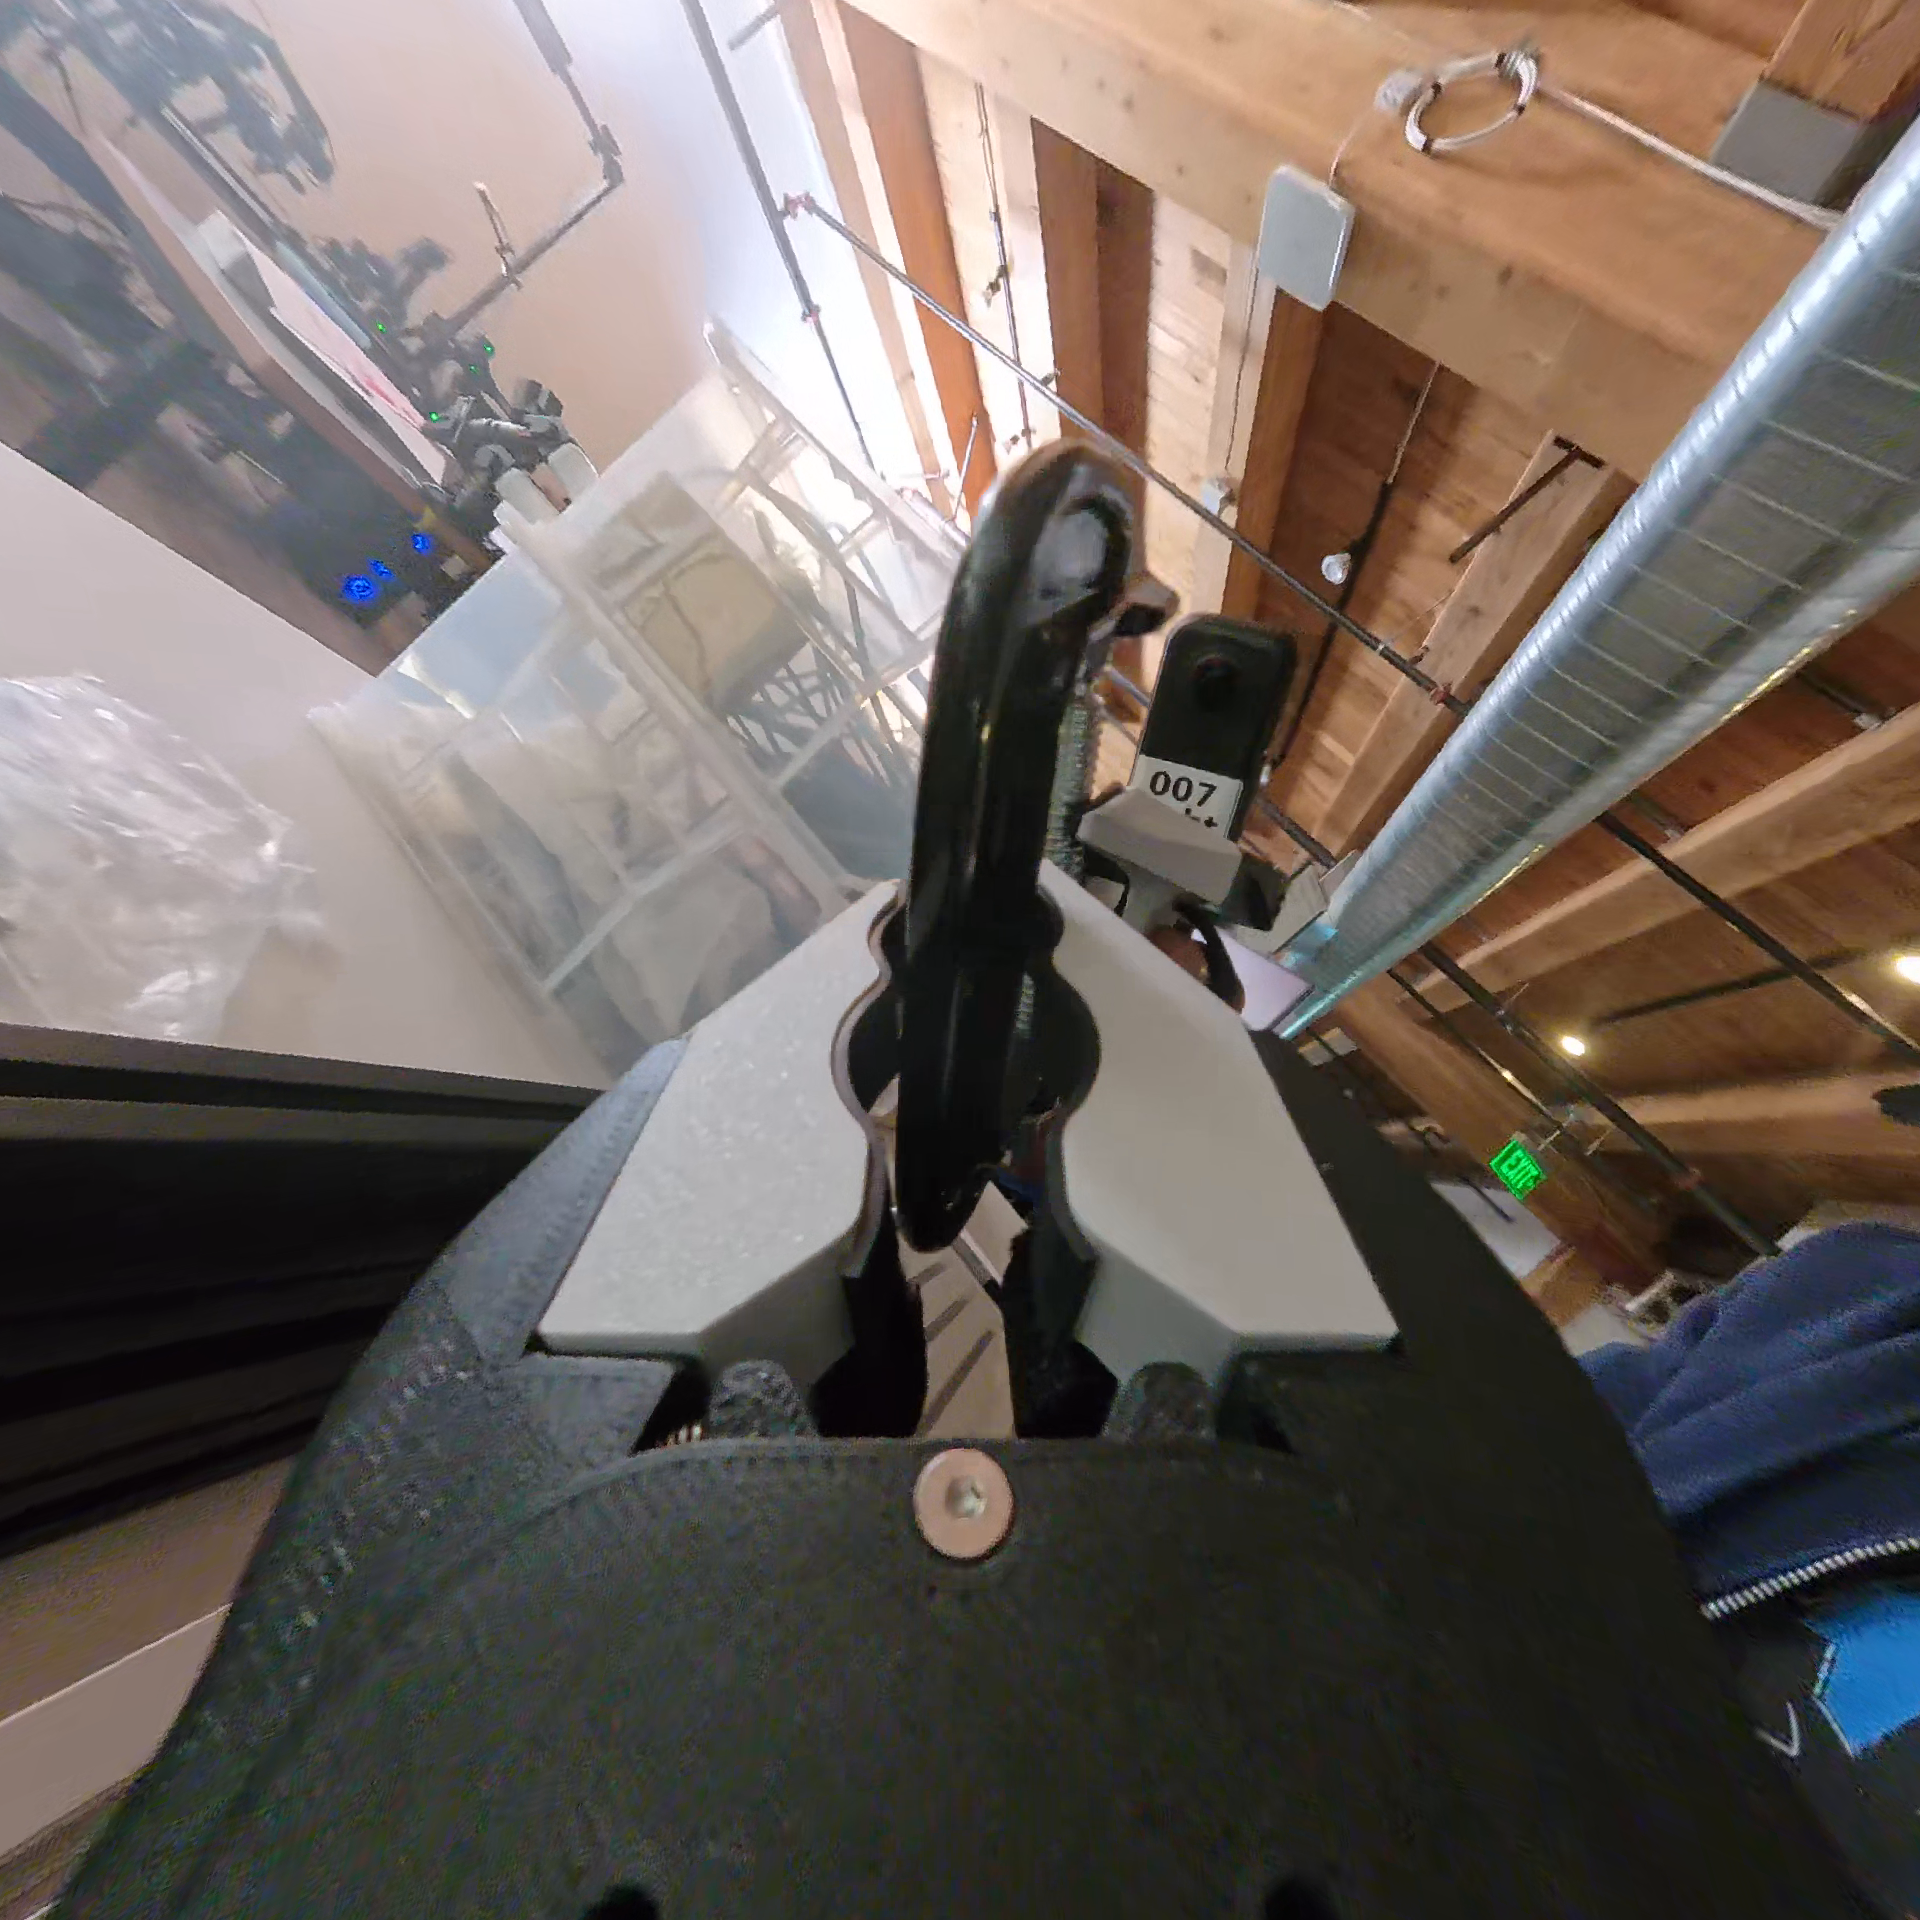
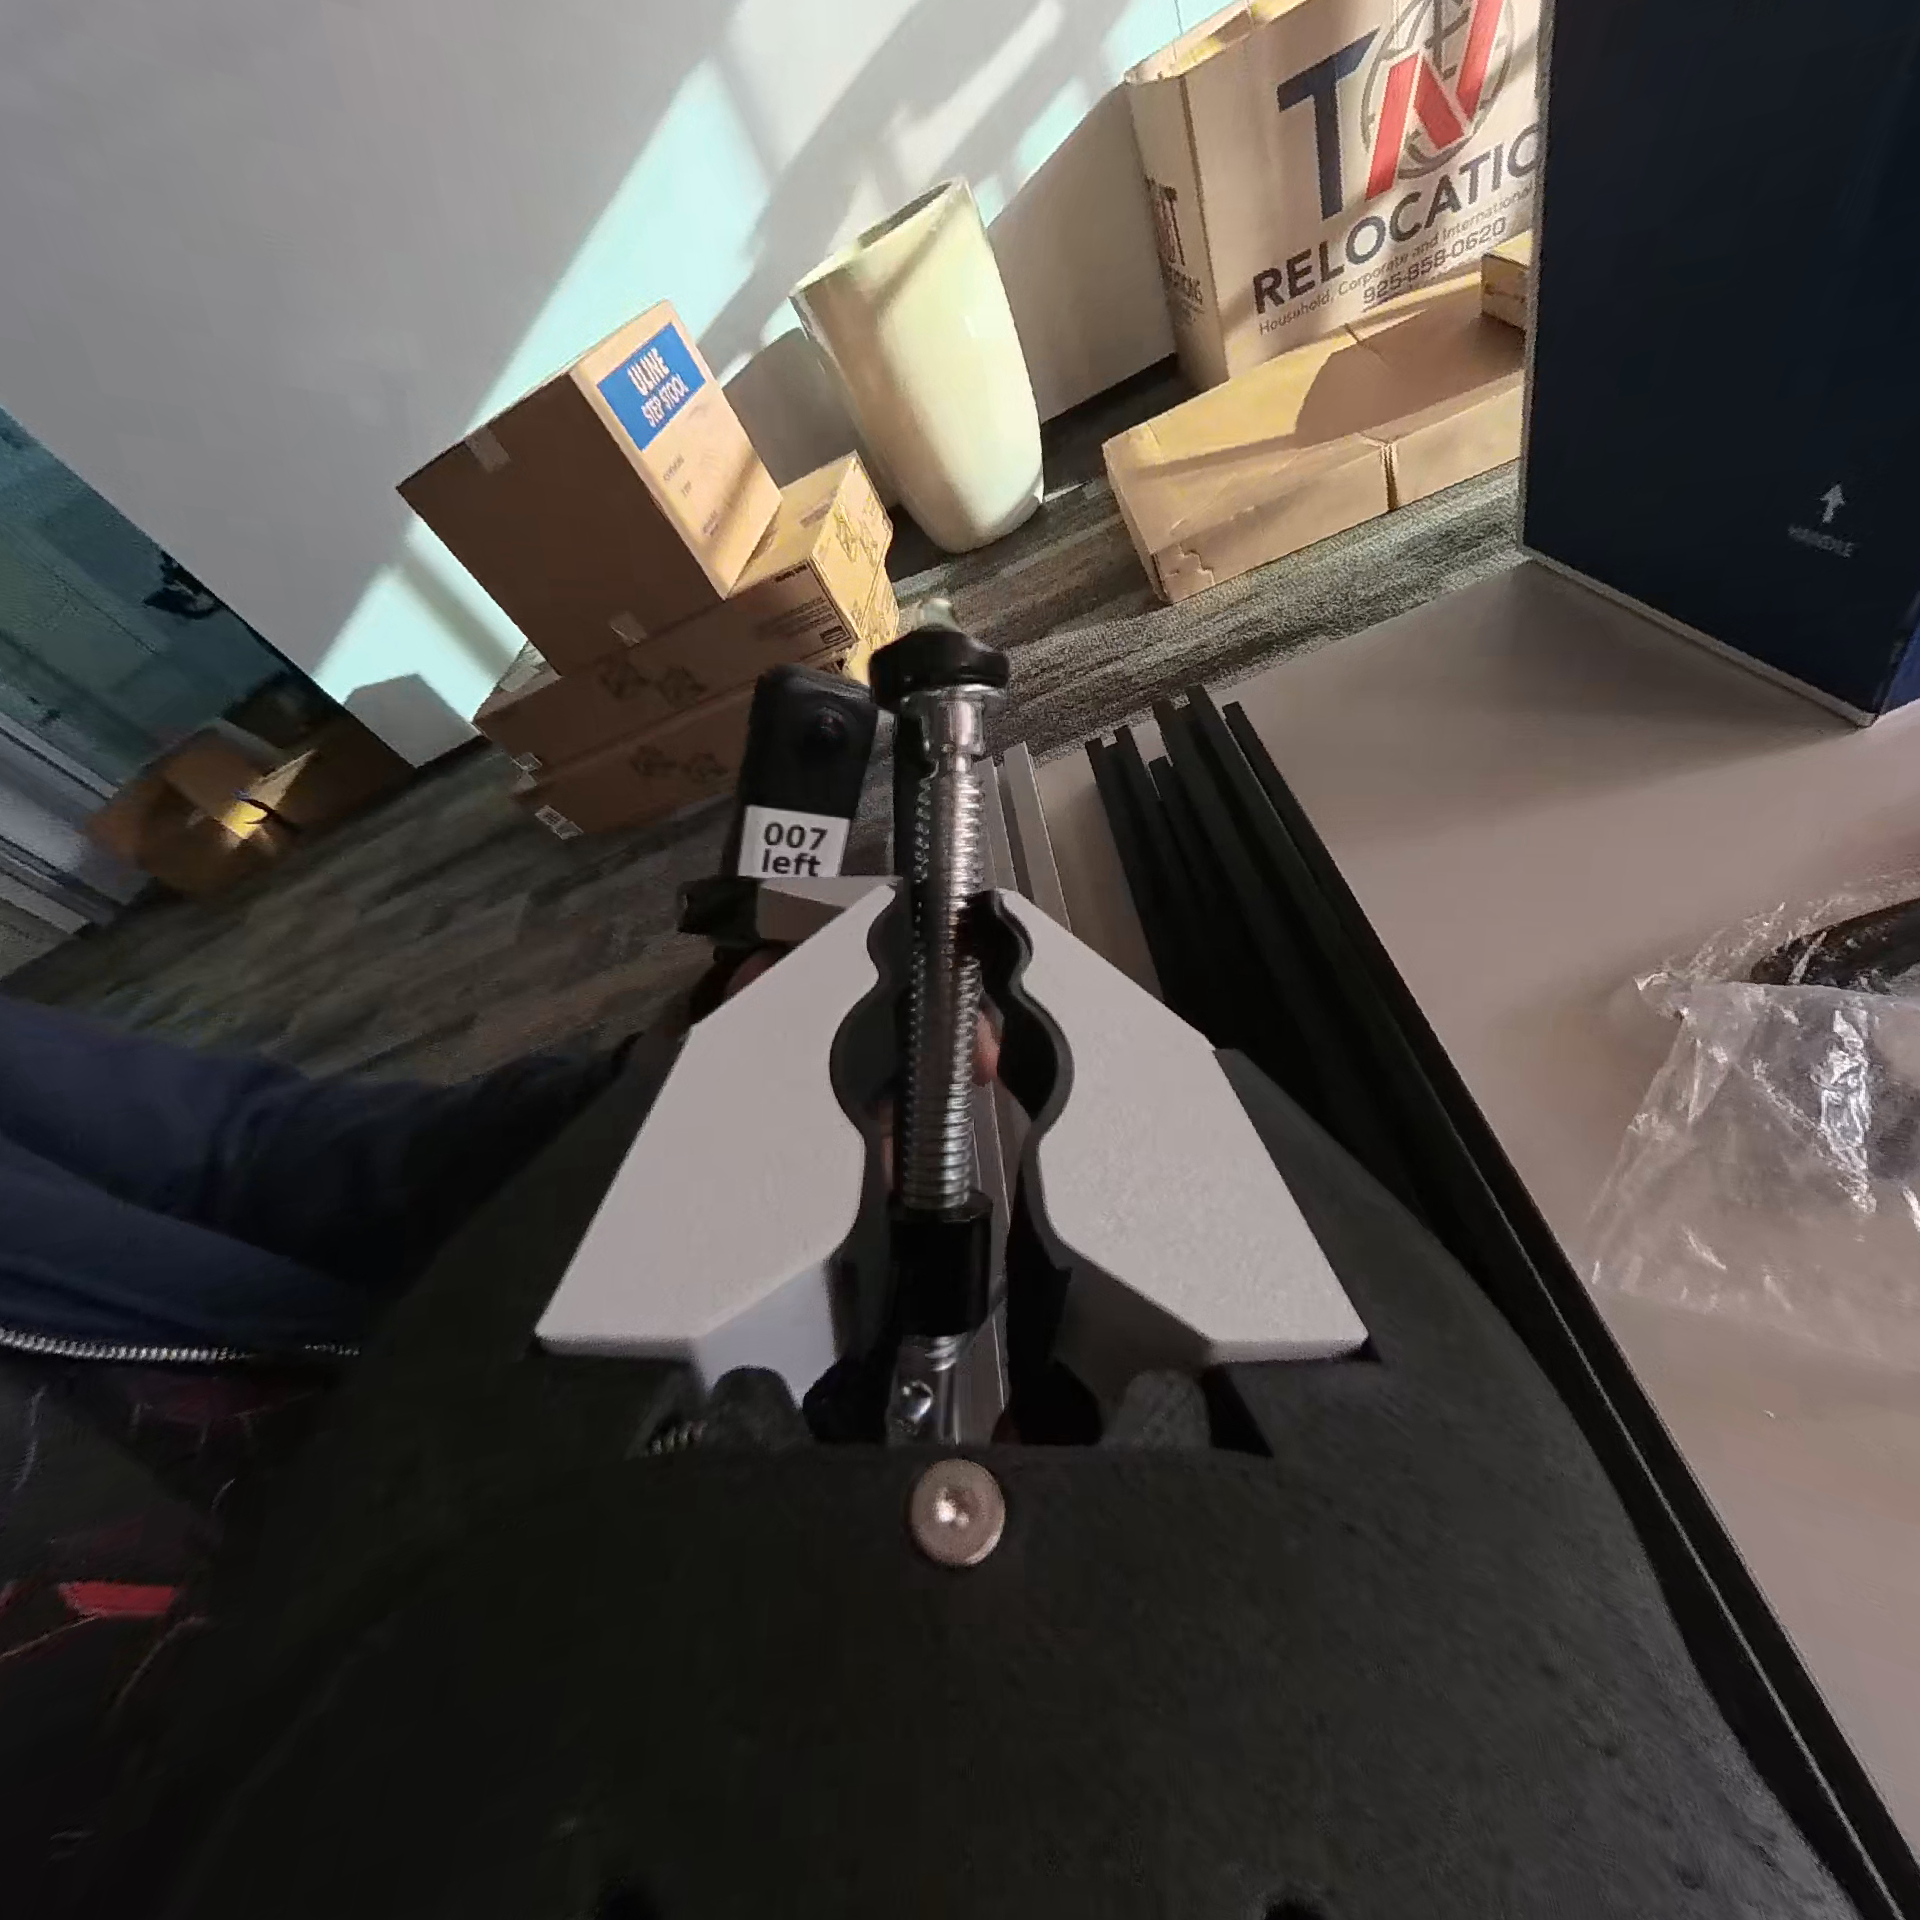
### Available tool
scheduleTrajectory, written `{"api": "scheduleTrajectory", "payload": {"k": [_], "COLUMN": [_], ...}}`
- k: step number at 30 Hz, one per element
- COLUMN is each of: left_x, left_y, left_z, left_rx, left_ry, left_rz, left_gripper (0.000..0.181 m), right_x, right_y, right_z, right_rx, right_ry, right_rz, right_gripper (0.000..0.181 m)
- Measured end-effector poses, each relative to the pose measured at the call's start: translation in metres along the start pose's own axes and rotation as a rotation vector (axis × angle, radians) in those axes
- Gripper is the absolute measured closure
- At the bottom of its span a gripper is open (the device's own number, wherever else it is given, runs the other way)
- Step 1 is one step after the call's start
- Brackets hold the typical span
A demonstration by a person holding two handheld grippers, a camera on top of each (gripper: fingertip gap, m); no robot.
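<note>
Between the two grey fingers of the left tool [image 1: 971, 1049], a black curved lever handle [image 1: 1003, 748] stands clamped, its rounded end rising past the fingertips toward the wooden ceiling. At the far left of that view a crumpled clear plastic bag [image 1: 135, 852] lies on the pale worktop [image 1: 94, 623], with a white wire rack [image 1: 644, 748] behind it. Just right of the handle sits the other tool's black camera [image 1: 1221, 696], and beyond it one ribbed silver duct [image 1: 1621, 634] runs across the beams. A blue sleeve [image 1: 1787, 1423] fills the lower right edge.

In the right wrist view, a dark blue sleeve [image 2: 187, 1174] crosses the lower left. Behind it, on the carpet, stand four stacked cardboard boxes [image 2: 623, 582], the top one tilted, and then one tall cream vase [image 2: 935, 364]. The right tool [image 2: 951, 1049] is closed on a threaded steel skewer rod [image 2: 948, 935] with a spring around it and a black nut [image 2: 935, 660] at its far end; the rod lies along the fingers, pointing away. The left tool's camera [image 2: 805, 769] shows just left of the rod. Right of the fingers, a bundle of black bars [image 2: 1247, 883] lies on the grey worktop [image 2: 1558, 831], a printed moving carton [image 2: 1340, 177] and a dark blue box [image 2: 1725, 312] stand behind, and one clear bag [image 2: 1766, 1122] lies at the far right.
</note>
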State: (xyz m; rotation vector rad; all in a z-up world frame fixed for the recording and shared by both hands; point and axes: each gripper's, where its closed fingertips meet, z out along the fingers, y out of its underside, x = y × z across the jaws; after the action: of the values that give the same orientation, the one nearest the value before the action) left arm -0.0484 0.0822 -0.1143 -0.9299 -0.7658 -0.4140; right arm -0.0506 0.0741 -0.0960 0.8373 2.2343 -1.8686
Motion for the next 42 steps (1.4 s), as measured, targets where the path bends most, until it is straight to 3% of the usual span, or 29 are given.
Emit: {"api": "scheduleTrajectory", "payload": {"k": [6,10,15,18,22,26,35,42], "left_x": [0.004,-0.004,-0.024,-0.033,-0.041,-0.044,-0.047,-0.049], "left_y": [-0.004,-0.011,-0.023,-0.027,-0.027,-0.019,-0.007,-0.006], "left_z": [-0.003,-0.01,-0.026,-0.033,-0.036,-0.034,-0.031,-0.032], "left_rx": [0.04,0.128,0.229,0.263,0.278,0.296,0.285,0.296], "left_ry": [0.004,-0.003,-0.102,-0.19,-0.281,-0.297,-0.321,-0.331], "left_rz": [-0.031,-0.15,-0.21,-0.232,-0.246,-0.296,-0.345,-0.36], "left_gripper": [0.158,0.158,0.16,0.16,0.161,0.161,0.164,0.163], "right_x": [0.005,0.008,0.018,0.016,0.003,-0.006,0.008,0.011], "right_y": [0.003,0.002,-0.004,0.023,0.078,0.109,0.11,0.112], "right_z": [0.004,0.006,-0.017,-0.025,-0.012,0.008,0.013,0.009], "right_rx": [0.006,0.037,0.161,0.194,0.196,0.192,0.216,0.14], "right_ry": [-0.01,-0.001,0.045,0.103,0.113,0.112,0.199,0.275], "right_rz": [0.04,0.07,0.142,0.184,0.3,0.382,0.342,0.161], "right_gripper": [0.171,0.169,0.142,0.137,0.134,0.135,0.165,0.157]}}
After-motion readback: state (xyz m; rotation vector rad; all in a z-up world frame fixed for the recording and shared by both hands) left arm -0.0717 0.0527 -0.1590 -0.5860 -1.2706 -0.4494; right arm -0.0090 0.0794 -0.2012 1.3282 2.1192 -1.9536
